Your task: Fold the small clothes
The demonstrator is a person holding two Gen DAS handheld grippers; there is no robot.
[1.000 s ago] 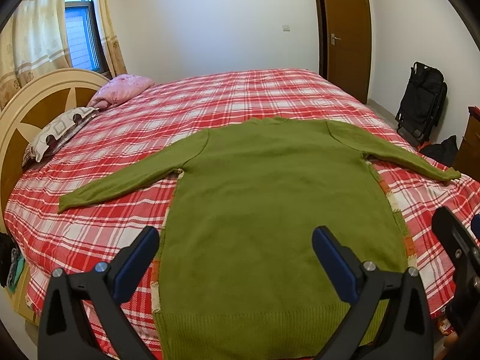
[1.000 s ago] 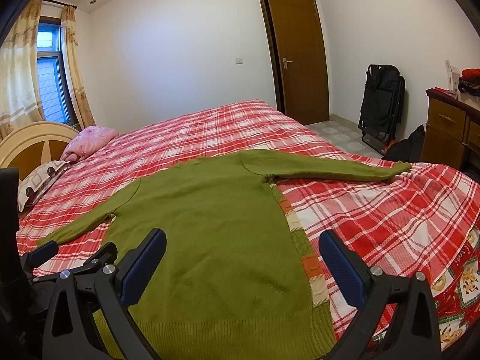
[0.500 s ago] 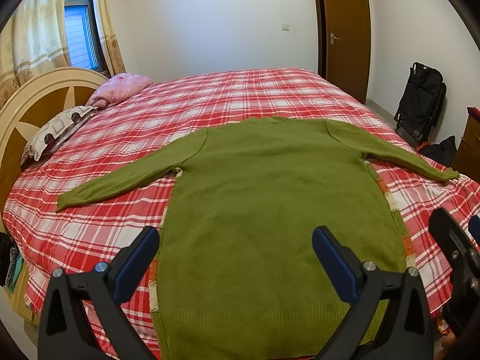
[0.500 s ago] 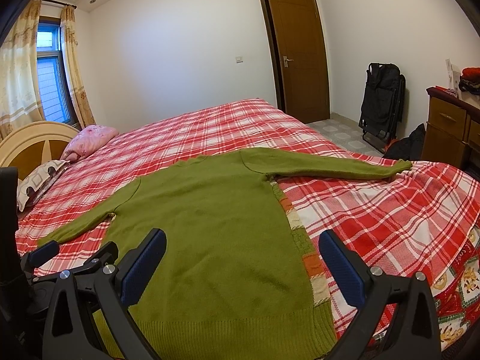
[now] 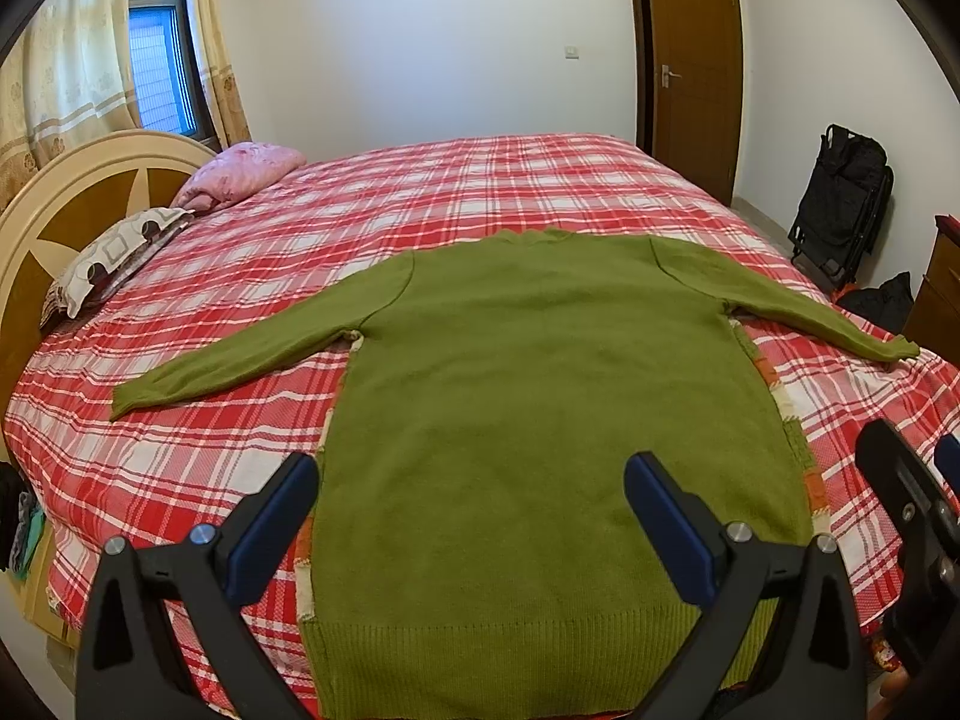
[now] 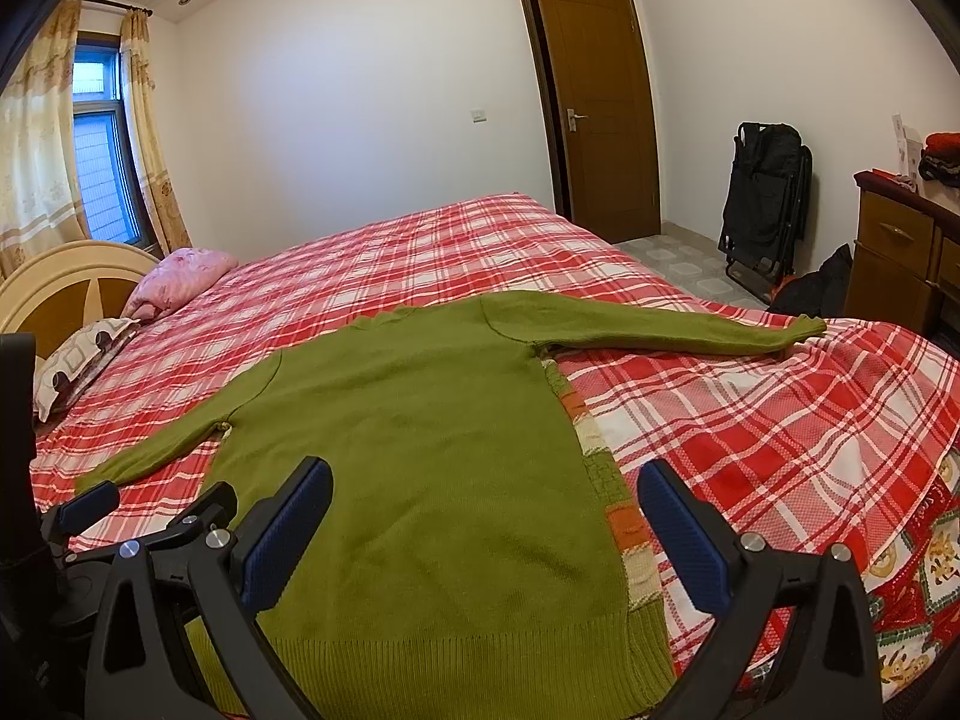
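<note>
1. Olive-green knit: one sweater (image 5: 540, 420) lies flat on the bed, spread out with its ribbed hem nearest the cameras and its neckline farthest away.
2. Two sleeves stretch outward, one to each side; the left sleeve (image 5: 240, 354) angles toward the headboard side, and the right sleeve (image 6: 672, 330) reaches toward the bed's far edge, its cuff resting on the cover.
3. Along both side seams a strip of patchwork in orange, cream and green peeks out from under the plain green panel (image 6: 606, 480), so the plain side faces up.
4. One red, white and pink plaid bedcover (image 5: 480, 192) lies under the sweater; the surface looks smooth, with slight rumpling near the right cuff.
5. Two grippers show. The left gripper (image 5: 471, 510) hovers over the lower part of the sweater, its two blue-padded fingers (image 5: 270, 528) spread wide apart and pinching nothing.
6. The right gripper (image 6: 486, 528) hangs over the sweater's lower right part, its jaws likewise wide apart and empty; one finger sits above the green knit, the other above the plaid beside the patchwork edge.
7. Two pillows rest by the headboard (image 5: 72, 192): one pink (image 5: 240, 174), one white with brown squares and dots (image 5: 114, 264).
8. One brown door (image 6: 600, 108) stands in the far wall, one folded black chair (image 6: 765, 198) leans near it, and one wooden dresser (image 6: 900, 252) sits at the right.
9. One curtained window (image 5: 156, 66) is behind the headboard.
</note>
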